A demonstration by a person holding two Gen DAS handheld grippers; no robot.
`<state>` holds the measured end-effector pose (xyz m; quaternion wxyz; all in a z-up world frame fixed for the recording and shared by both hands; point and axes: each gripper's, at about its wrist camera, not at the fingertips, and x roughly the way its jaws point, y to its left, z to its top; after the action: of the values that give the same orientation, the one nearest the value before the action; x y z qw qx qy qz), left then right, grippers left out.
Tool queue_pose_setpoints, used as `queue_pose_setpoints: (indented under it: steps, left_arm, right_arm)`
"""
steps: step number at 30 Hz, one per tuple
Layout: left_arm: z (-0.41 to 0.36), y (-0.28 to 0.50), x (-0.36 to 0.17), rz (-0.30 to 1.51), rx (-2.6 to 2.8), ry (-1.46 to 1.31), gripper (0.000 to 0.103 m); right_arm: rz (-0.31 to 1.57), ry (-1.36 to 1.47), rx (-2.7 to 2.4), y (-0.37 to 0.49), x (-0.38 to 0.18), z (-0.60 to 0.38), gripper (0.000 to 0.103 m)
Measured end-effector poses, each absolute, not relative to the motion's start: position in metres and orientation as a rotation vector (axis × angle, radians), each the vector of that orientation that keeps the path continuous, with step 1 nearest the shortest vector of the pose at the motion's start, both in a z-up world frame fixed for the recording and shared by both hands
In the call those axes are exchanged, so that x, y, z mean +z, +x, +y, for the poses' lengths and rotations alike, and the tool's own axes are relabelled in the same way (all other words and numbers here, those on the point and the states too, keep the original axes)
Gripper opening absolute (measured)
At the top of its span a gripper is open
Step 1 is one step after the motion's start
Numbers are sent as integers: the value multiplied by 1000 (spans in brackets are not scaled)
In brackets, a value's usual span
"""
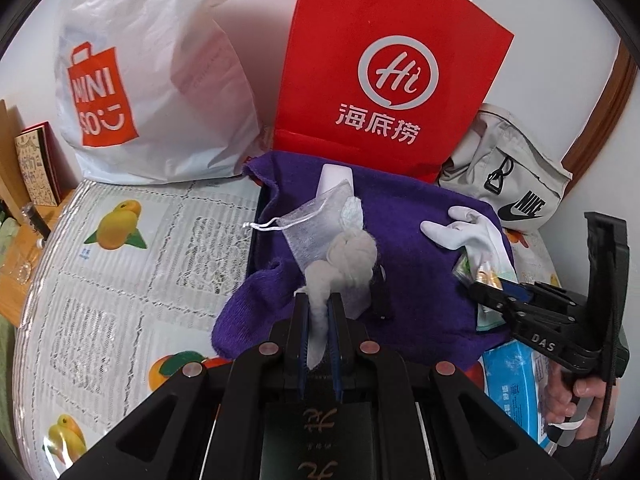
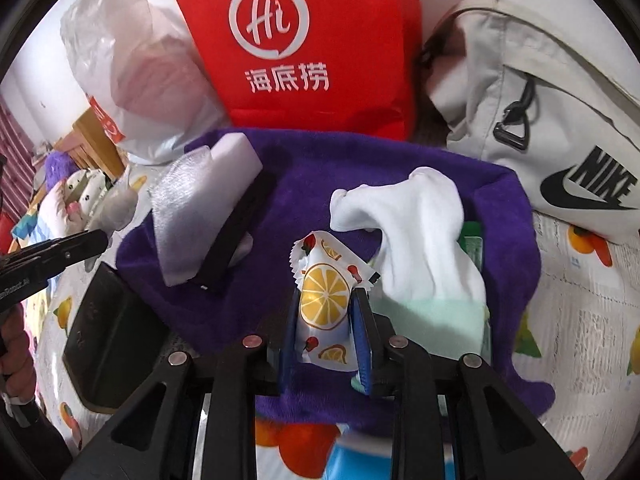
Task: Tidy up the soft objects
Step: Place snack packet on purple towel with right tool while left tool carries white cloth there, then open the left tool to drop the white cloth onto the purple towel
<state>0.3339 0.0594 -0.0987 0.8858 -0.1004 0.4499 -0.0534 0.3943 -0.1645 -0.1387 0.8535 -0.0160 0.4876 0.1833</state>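
My left gripper (image 1: 319, 300) is shut on a grey plush toy (image 1: 348, 260) and holds it over a purple towel (image 1: 416, 264). My right gripper (image 2: 326, 294) is shut on a lemon-print wet-wipe packet (image 2: 325, 300) above the same purple towel (image 2: 320, 184). On the towel lie a white sock (image 2: 416, 232), a mesh drawstring pouch (image 1: 316, 224), a white sponge block (image 2: 236, 160) and a mint green sponge (image 2: 436, 316). The right gripper also shows in the left wrist view (image 1: 492, 296) at the towel's right edge.
A red paper bag (image 1: 384, 68), a white Miniso plastic bag (image 1: 152, 80) and a grey Nike bag (image 1: 516, 176) stand behind the towel against the wall. A fruit-print tablecloth (image 1: 120, 260) covers the table. A blue tissue pack (image 1: 516, 384) lies at the right.
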Motion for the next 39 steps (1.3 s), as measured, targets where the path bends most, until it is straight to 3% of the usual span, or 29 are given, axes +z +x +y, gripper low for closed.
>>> queue_pose_setpoints:
  steps: [2,4,5,24,25,27,29,39]
  left_arm:
    - [56,339,-101,945,-123,-202,10]
    - [52,345,-104,959,-131,-195,10]
    - [50,346,-105,962,-136,-194,10]
    - [19,382,-126,1036,-176,-150,10]
    - [19,384,-127,1044,-177,-152,12]
    - [19,387,-129,1060,-173,-154,24]
    - [20,387,-128,1056,-173,-166,51]
    - [28,363,-109,1018,-133,-164,51]
  right_arm:
    - [1032,-46,377,398,-141,-161,54]
    - [1026,-53,370,401,-141,-159,73]
    - [1019,-46,369,402,-141,-159,78]
    - [858,112,348,321,-93,-211,78]
    - [859,118,347,315,-92,-214,78]
    - [866,108,347,304,-93,-217,78]
    - [863,83,324,293,-93,-218,78]
    - [880,98,302,261,-93,-218,78]
